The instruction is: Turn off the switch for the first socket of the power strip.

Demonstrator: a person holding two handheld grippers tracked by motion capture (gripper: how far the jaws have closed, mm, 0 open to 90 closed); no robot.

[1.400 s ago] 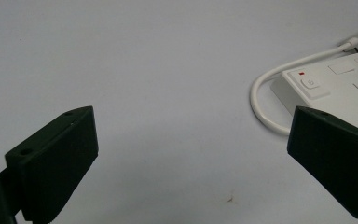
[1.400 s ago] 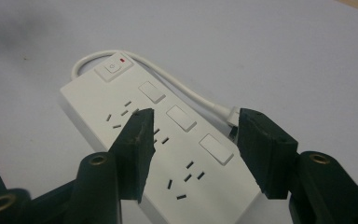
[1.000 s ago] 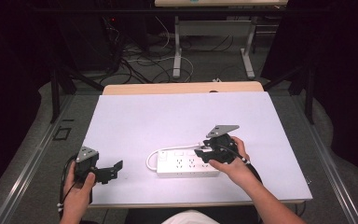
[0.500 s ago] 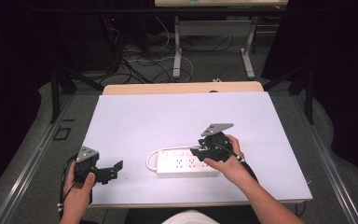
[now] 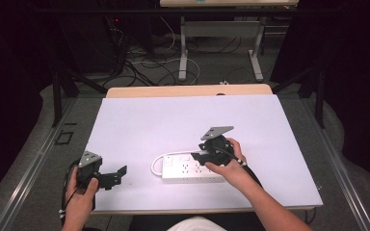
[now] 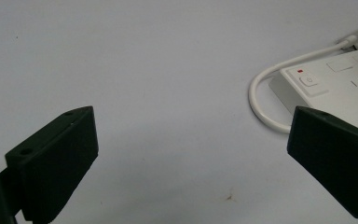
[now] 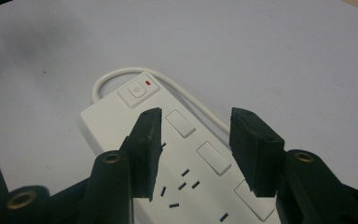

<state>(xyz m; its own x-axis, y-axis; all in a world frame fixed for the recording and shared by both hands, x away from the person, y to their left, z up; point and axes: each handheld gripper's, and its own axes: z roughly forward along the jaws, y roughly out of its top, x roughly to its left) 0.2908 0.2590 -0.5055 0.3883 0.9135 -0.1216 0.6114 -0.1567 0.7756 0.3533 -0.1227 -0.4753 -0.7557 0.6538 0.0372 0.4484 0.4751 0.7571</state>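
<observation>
The worktop [image 5: 139, 120] is a pale sheet with a strip of bare wood showing along its far edge. Most of it lies open: the whole far half and both far corners carry nothing, and there is free room along the left edge and the right edge.

The power strip [image 5: 189, 168] lies on the near half, a little right of the middle and set back from the near edge. Its long axis runs roughly along that near edge. The end with the switch [image 7: 139, 90] and small red light points toward the left edge, and the white cord [image 5: 158, 162] leaves the strip and loops round that end. In the right gripper view the strip's near end is cut off by the frame and partly covered by the jaws; in the left gripper view just its switch end shows, at the right margin.

The right gripper [image 7: 196, 140] hangs over the right part of the strip, its jaws partly spread and just now closing in, with the socket face between them below; whether the pads touch the strip cannot be made out. The hand [image 5: 231, 166] hides the strip's right end in the high view.

The left gripper [image 5: 118, 174] sits near the near left corner, well apart from the strip, jaws spread wide over bare surface.
</observation>
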